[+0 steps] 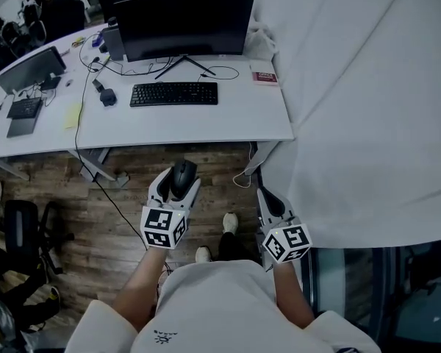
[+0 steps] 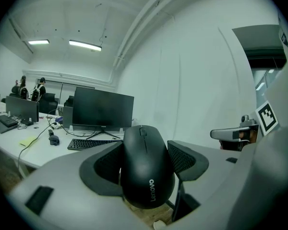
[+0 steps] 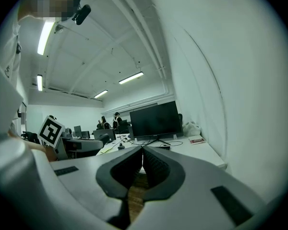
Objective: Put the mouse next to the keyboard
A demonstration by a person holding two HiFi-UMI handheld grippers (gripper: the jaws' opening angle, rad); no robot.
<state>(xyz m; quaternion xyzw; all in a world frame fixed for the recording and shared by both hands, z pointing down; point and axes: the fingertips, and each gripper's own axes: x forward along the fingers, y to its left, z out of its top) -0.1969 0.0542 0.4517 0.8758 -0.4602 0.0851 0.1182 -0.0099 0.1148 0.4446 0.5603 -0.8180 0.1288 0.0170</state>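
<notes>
A black Lenovo mouse [image 2: 146, 164] sits between the pads of my left gripper [image 1: 178, 181], which is shut on it and held over the wooden floor short of the desk. The same mouse [image 1: 182, 176] shows dark between the white jaws in the head view. A black keyboard [image 1: 174, 93] lies on the white desk [image 1: 228, 120] in front of a dark monitor [image 1: 182, 22]; from the left gripper it appears as the keyboard [image 2: 92, 143] far ahead. My right gripper [image 1: 268, 198] hangs lower right, its jaws shut with nothing between them.
A red-and-white booklet [image 1: 264, 76] lies on the desk's right end. Cables and a small dark object [image 1: 107, 96] lie left of the keyboard. A white curtain [image 1: 367, 109] fills the right side. The person's shoes [image 1: 230, 223] stand on the floor.
</notes>
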